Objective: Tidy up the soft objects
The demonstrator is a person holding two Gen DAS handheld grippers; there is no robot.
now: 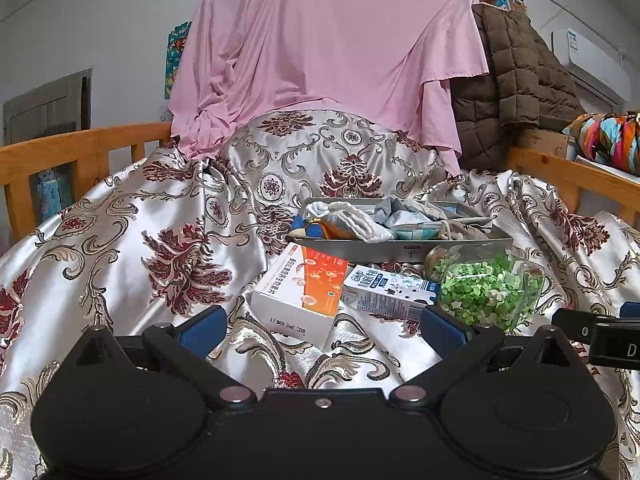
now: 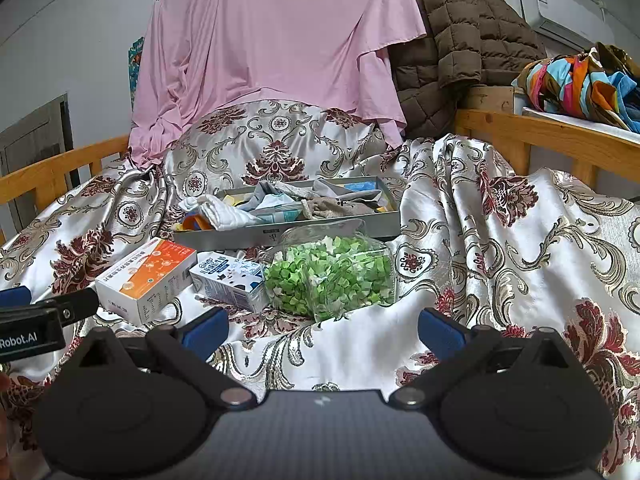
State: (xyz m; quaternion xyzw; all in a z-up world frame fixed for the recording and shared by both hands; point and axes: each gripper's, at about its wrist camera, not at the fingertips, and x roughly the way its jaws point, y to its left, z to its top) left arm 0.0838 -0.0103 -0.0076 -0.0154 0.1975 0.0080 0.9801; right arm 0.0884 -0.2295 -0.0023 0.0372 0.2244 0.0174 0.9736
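A grey tray (image 1: 400, 249) (image 2: 248, 236) sits on the patterned satin bedspread and holds soft items: a white knitted cloth (image 1: 366, 222) (image 2: 228, 212), a grey-beige pouch (image 2: 340, 206) and crumpled packets. In front of it lie a white-and-orange box (image 1: 304, 292) (image 2: 148, 276), a small milk carton (image 1: 390, 292) (image 2: 230, 280) and a clear jar of green paper stars (image 1: 490, 288) (image 2: 330, 276). My left gripper (image 1: 322, 330) is open and empty, just before the box and carton. My right gripper (image 2: 322, 332) is open and empty, just before the jar.
Wooden bed rails (image 1: 80, 148) (image 2: 540, 132) run along both sides. A pink sheet (image 1: 320, 52) and a brown quilted jacket (image 2: 452, 40) hang at the back. A colourful cloth (image 2: 580, 80) lies on a shelf at the right.
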